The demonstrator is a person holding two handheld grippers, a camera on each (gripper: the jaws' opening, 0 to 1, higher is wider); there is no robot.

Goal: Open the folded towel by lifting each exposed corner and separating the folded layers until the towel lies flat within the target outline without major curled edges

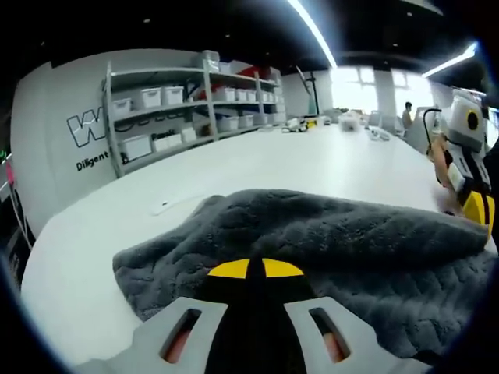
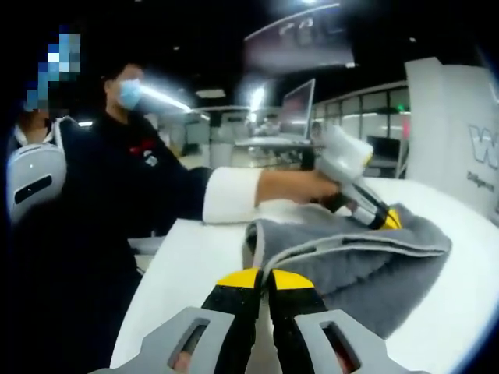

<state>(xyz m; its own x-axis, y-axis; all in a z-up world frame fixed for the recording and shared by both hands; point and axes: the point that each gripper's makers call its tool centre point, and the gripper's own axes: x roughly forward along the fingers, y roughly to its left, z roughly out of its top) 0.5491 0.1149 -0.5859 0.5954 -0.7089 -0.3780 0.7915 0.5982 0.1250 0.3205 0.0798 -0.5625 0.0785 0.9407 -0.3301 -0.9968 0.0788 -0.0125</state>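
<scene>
A grey plush towel (image 1: 335, 249) lies folded and bunched on the white table (image 1: 273, 167). My left gripper (image 1: 256, 269) is shut, its yellow tips pinching the towel's near edge. In the right gripper view the same towel (image 2: 374, 265) shows stacked folded layers with pale hems, and the left gripper (image 2: 387, 219), held by a person's hand, bites into its far top. My right gripper (image 2: 265, 278) is shut, its tips meeting at the towel's near corner hem. It also shows at the towel's right edge (image 1: 477, 209) in the left gripper view.
Grey shelves (image 1: 187, 109) with white bins stand against the far wall, and small items lie at the table's far end. A person (image 2: 117, 179) in dark clothes stands at the table's edge (image 2: 179, 273). A monitor (image 2: 296, 101) stands behind.
</scene>
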